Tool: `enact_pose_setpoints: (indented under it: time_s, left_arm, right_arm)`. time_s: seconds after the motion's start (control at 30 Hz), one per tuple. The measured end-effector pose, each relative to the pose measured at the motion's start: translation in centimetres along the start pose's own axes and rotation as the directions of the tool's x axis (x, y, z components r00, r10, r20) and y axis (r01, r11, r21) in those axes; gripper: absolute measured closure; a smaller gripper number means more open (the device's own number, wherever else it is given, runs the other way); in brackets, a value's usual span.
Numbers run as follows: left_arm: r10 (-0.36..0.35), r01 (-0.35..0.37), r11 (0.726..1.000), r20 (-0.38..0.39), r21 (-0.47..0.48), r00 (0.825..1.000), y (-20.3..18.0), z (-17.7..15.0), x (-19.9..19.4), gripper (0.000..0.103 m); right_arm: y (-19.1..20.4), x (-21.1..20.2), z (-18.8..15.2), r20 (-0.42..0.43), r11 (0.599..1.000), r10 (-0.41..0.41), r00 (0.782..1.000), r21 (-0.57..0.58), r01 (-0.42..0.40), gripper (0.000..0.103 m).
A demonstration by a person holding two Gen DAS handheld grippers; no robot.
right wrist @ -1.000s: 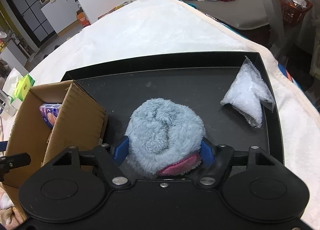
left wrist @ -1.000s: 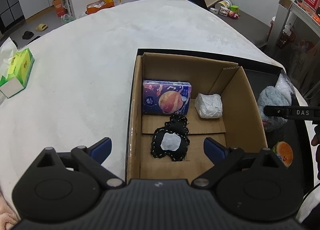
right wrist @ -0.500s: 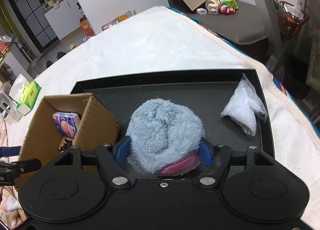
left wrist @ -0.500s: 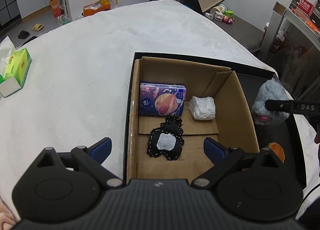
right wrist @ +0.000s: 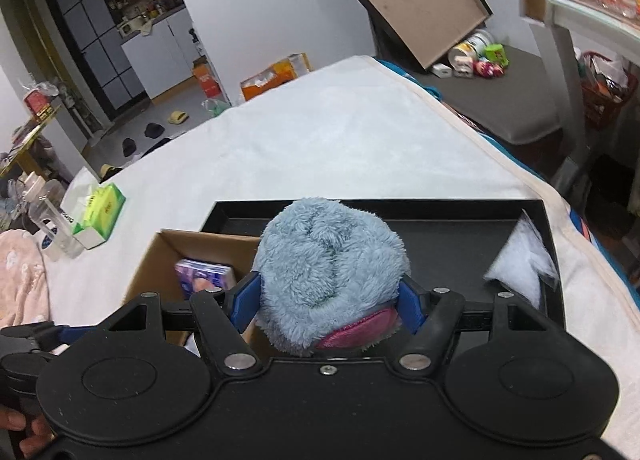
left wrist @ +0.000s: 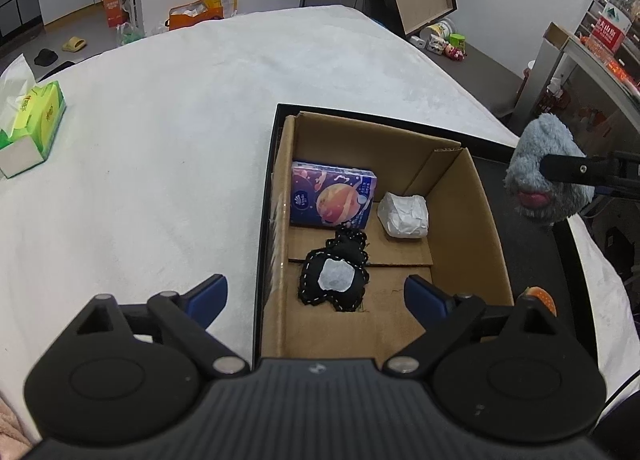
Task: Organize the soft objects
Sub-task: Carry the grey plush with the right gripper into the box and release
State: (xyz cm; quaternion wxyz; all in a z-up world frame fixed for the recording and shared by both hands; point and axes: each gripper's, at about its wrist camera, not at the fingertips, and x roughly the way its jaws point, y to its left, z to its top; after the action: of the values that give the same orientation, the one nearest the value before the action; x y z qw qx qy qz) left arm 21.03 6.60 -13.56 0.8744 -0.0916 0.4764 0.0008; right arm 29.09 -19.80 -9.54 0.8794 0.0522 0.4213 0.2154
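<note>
The step in hand looks like carrying: the right gripper (right wrist: 328, 300) clamps the blue plush toy (right wrist: 328, 268) between its 2 blue pads, jaws about half-spread, above the black tray (right wrist: 460, 216) beside the cardboard box (left wrist: 484, 220). Next, I judge, it must cross the box's right wall and release inside. The left gripper (left wrist: 316, 292) hovers wide and empty over the box's near edge.

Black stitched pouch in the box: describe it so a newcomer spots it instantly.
Find the open brown cardboard box on the white bed. On its floor, nearest the camera, lies the black fabric pouch. Only it has white edge stitching and a white centre patch.
</note>
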Motion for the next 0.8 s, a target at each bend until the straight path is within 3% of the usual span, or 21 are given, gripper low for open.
enact_pose_setpoints:
  time_s: [0.3,0.8]
  left_arm:
    - [-0.043,0.043,0.999,0.012,-0.025,0.999,1.1,-0.6,-0.4,0.015]
    - [-0.071,0.072,0.993,0.010,-0.089,0.997,3.2,-1.8,-0.8,0.054]
  right_arm:
    - [2.8,-0.9,0.3,0.020,0.999,0.019,1.000,-0.029,-0.018,0.036]
    - [8.1,-0.4,0.0,-0.002,0.985,0.057,0.998,-0.164,-0.057,0.036]
